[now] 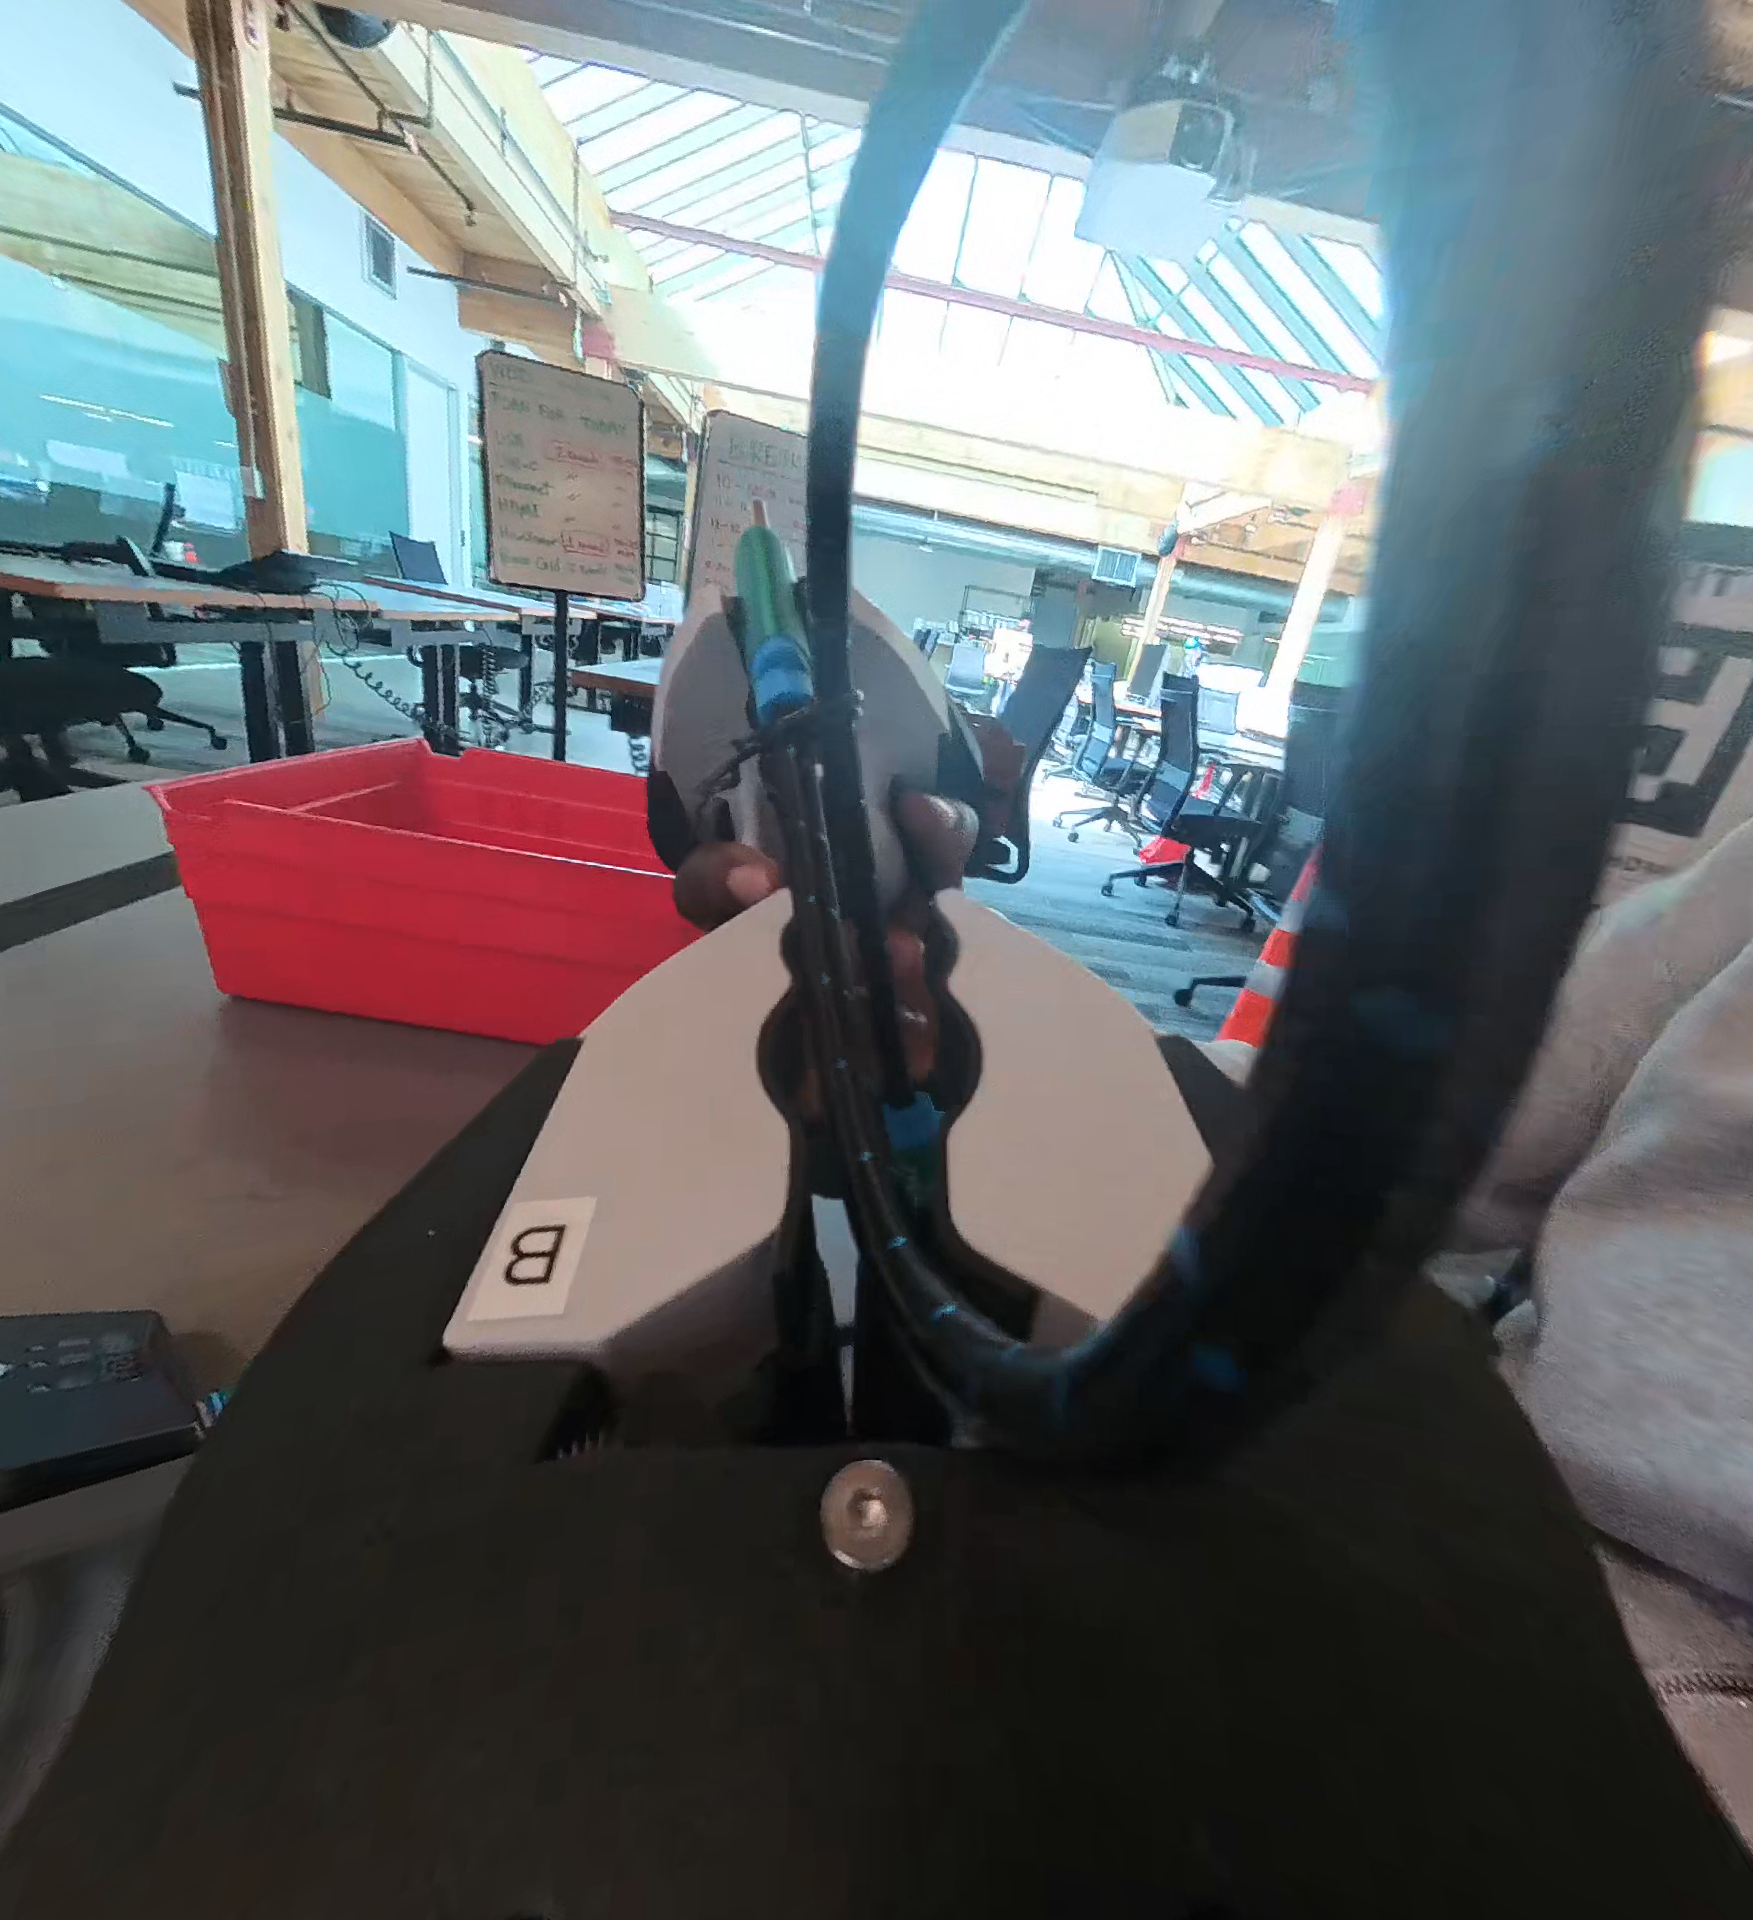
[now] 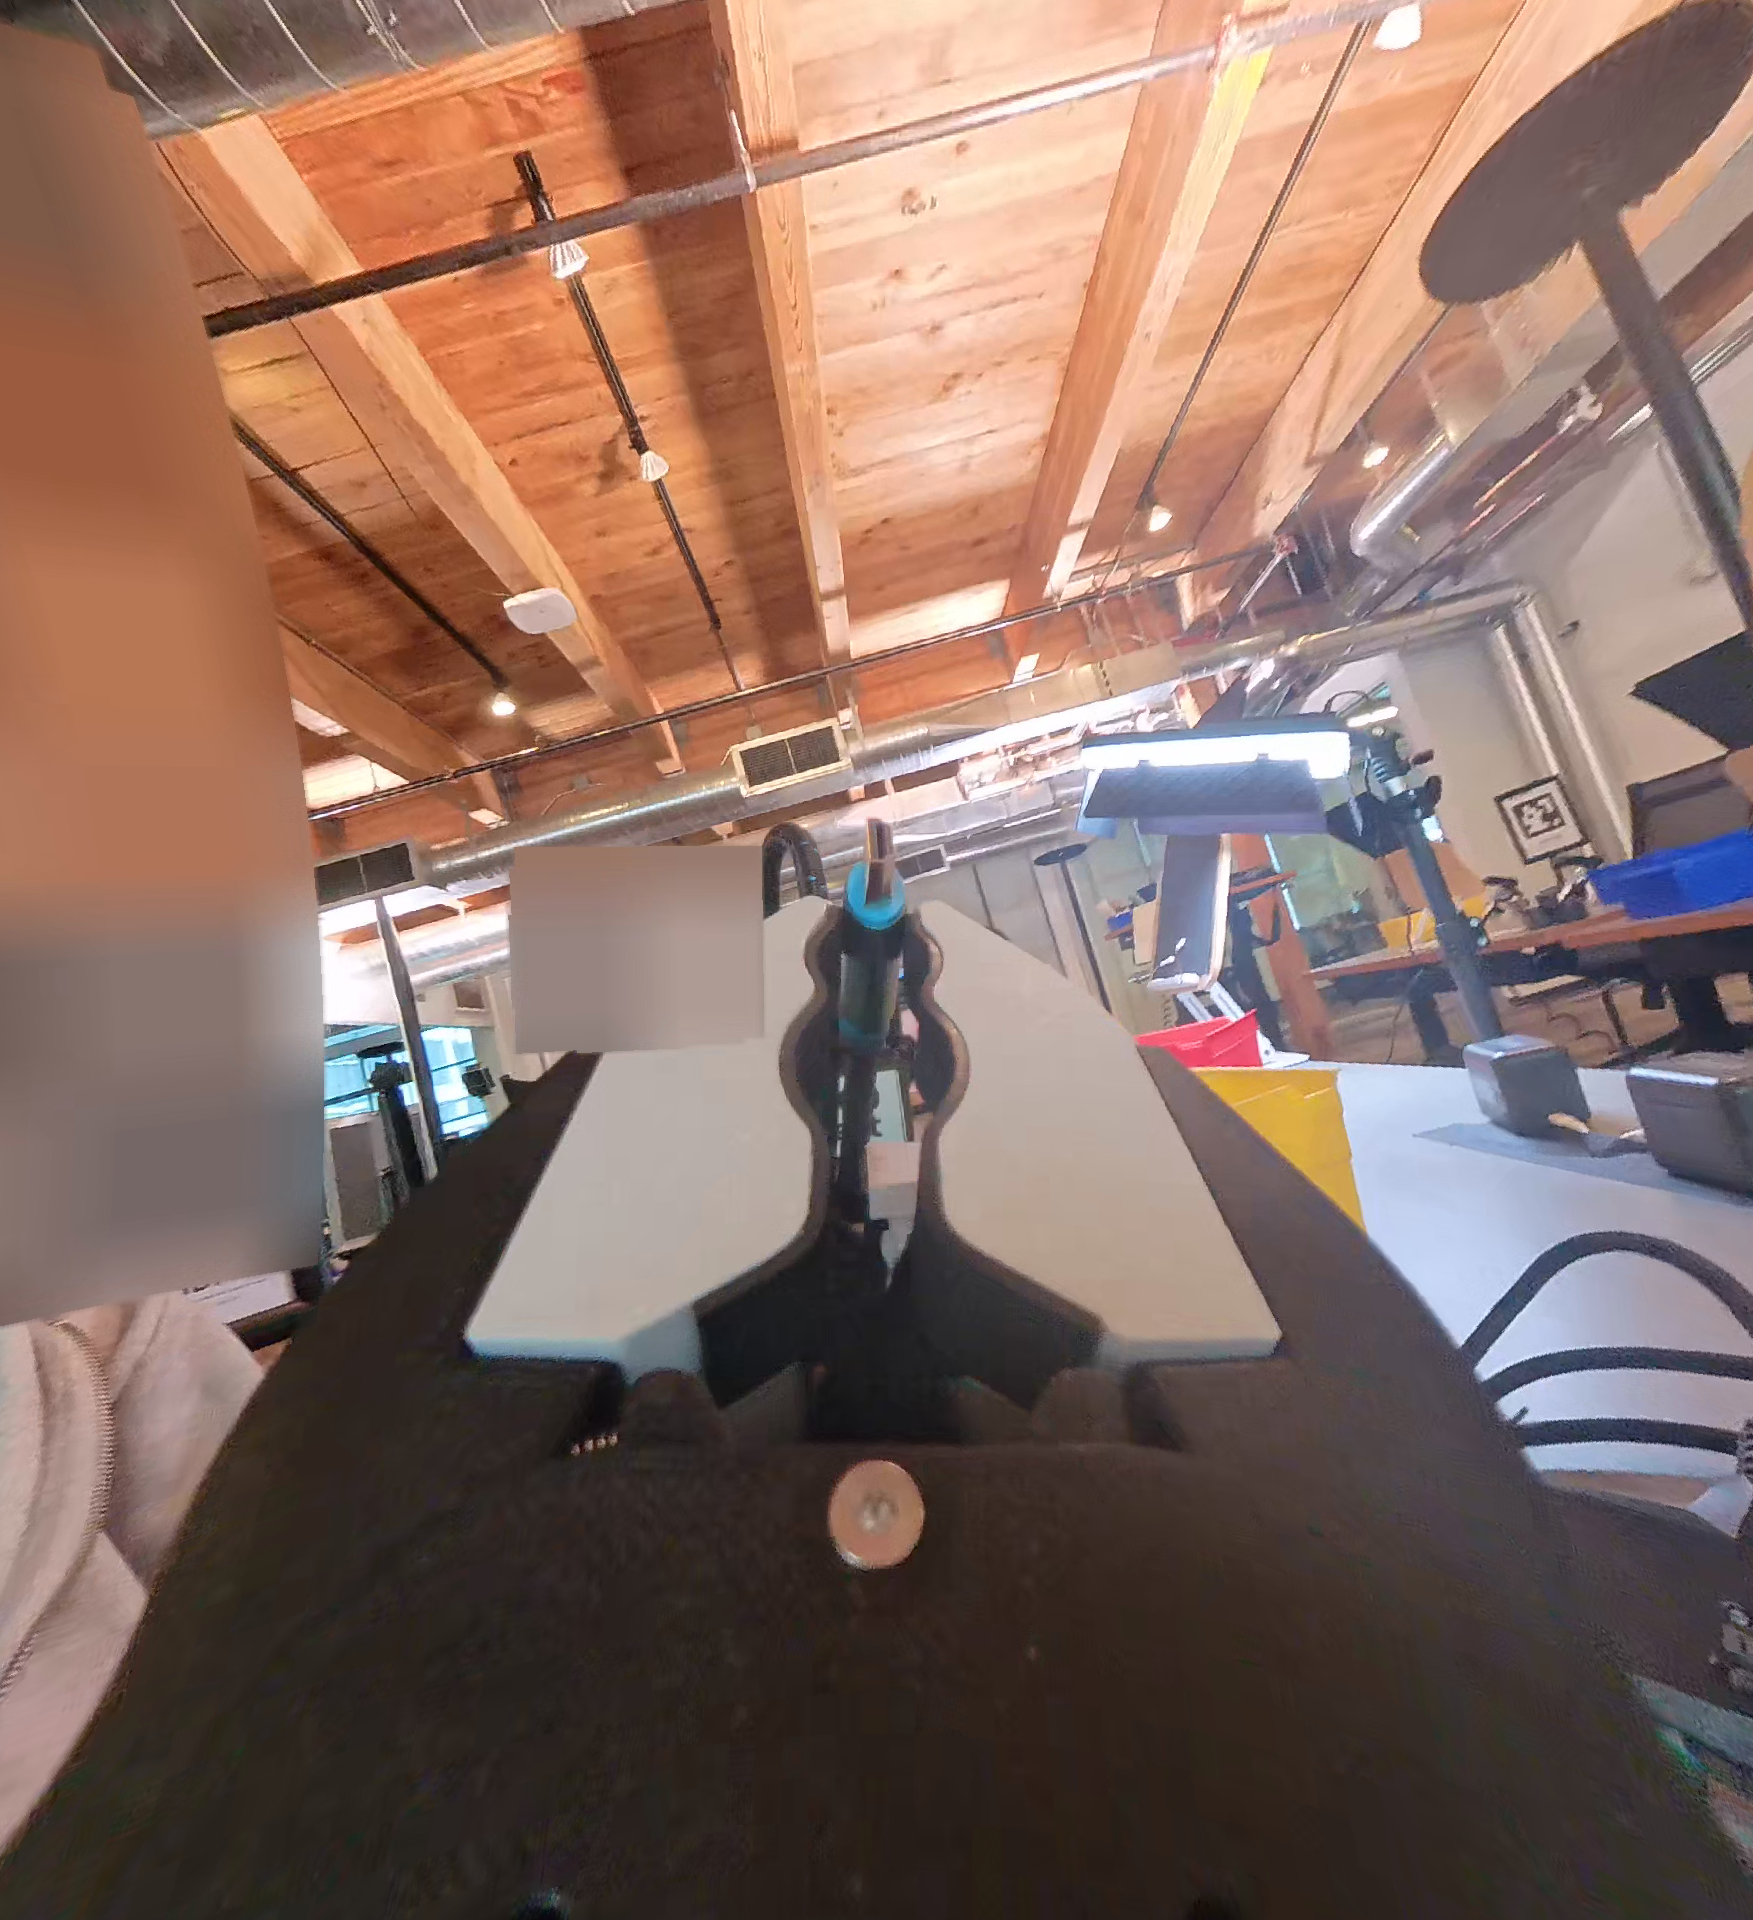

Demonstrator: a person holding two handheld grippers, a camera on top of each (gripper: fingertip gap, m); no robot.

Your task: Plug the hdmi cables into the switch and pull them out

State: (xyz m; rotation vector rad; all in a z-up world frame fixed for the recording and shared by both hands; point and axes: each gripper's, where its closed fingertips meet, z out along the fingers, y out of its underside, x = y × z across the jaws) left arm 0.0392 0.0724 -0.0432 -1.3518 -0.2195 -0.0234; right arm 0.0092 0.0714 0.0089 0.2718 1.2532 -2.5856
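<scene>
Over a dark tabletop (image 1: 124, 1091) in an open office, the right claw (image 2: 870, 966) is clamped on an HDMI plug (image 2: 867, 966); the left claw (image 1: 867, 1049) pinches its braided cable (image 1: 856, 1226). The switch (image 1: 41, 1403) sits apart. The cable looks floppy, so gripping the rigid plug body seems best.

The dark table (image 1: 124, 1091) carries a red bin (image 1: 415, 883). Nearer than the bin, at the table's near-left edge, lies the black switch (image 1: 41, 1392).
</scene>
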